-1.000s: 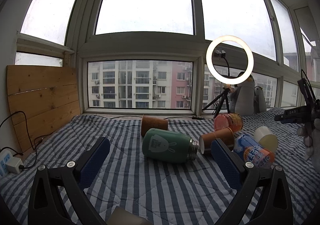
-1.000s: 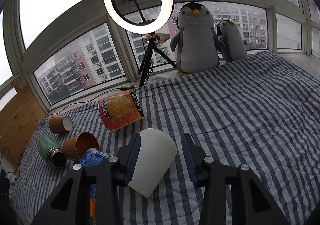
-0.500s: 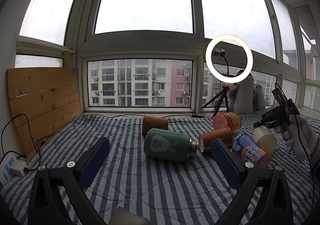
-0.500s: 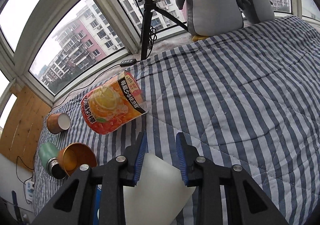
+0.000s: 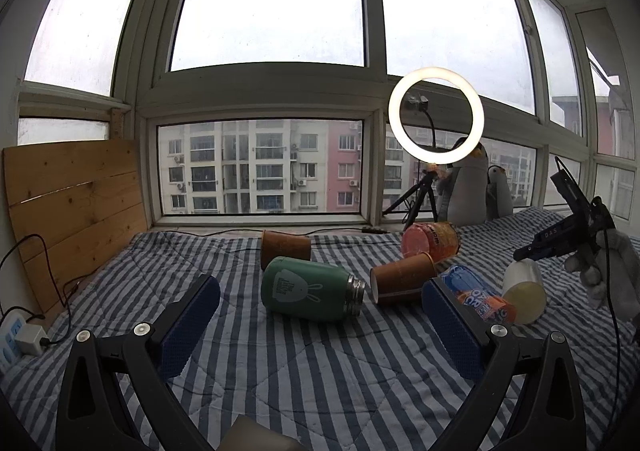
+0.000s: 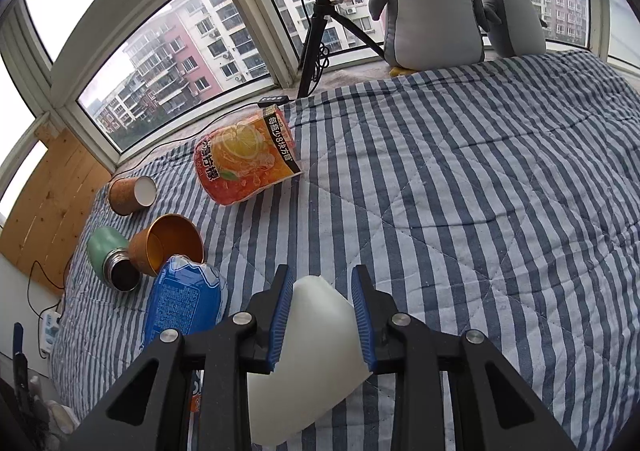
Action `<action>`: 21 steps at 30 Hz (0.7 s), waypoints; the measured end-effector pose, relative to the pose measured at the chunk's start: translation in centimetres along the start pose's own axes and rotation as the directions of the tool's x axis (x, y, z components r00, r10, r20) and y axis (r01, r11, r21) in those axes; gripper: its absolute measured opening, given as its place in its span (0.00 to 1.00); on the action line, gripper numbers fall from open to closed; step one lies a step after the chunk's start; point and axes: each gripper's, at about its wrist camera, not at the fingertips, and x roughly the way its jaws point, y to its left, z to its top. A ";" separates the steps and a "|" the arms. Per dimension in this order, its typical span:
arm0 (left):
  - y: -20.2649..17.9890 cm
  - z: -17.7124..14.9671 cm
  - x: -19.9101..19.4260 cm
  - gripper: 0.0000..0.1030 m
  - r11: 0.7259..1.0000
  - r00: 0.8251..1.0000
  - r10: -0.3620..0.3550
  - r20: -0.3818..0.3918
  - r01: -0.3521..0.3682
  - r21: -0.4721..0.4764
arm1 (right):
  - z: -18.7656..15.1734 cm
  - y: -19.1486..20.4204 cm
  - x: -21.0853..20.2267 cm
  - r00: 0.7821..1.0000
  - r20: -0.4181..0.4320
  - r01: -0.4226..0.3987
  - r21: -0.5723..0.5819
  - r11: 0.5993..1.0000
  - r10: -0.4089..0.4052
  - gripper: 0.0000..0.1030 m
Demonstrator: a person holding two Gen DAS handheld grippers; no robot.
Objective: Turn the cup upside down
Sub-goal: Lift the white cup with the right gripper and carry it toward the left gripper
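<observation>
A white cup [image 6: 310, 355] lies on its side on the striped blanket, base pointing away, mouth toward the camera. My right gripper [image 6: 322, 283] has its blue pads on both sides of the cup's base end, closed onto it. In the left wrist view the same cup [image 5: 523, 293] shows at the right with its yellowish mouth facing the camera, and the right gripper [image 5: 532, 251] sits on its far end, held by a gloved hand. My left gripper [image 5: 320, 315] is open and empty, low over the blanket in front of a green flask [image 5: 308, 289].
On the blanket [image 6: 460, 179] lie a blue bottle [image 6: 182, 303], a brown paper cup [image 6: 166, 245], a second brown cup [image 6: 132, 195], the green flask [image 6: 108, 259] and an orange juice bottle [image 6: 244, 159]. A ring light tripod [image 6: 320, 35] and two penguin toys [image 6: 432, 7] stand by the windows.
My right gripper has come down along the white cup and its pads have narrowed onto the base end. The left gripper has held its place.
</observation>
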 end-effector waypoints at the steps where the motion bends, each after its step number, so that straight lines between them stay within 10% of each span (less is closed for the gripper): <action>1: -0.2 0.1 -0.1 0.99 1.000 1.000 -0.004 0.000 0.004 0.001 | -0.3 -0.3 -0.4 1.000 0.001 0.004 0.007 1.000 -0.004 0.27; 21: -14.2 4.7 3.8 0.99 0.952 0.955 -0.254 -0.155 0.276 0.136 | -4.6 -1.8 -5.9 0.995 0.090 -0.039 -0.035 0.999 0.042 0.27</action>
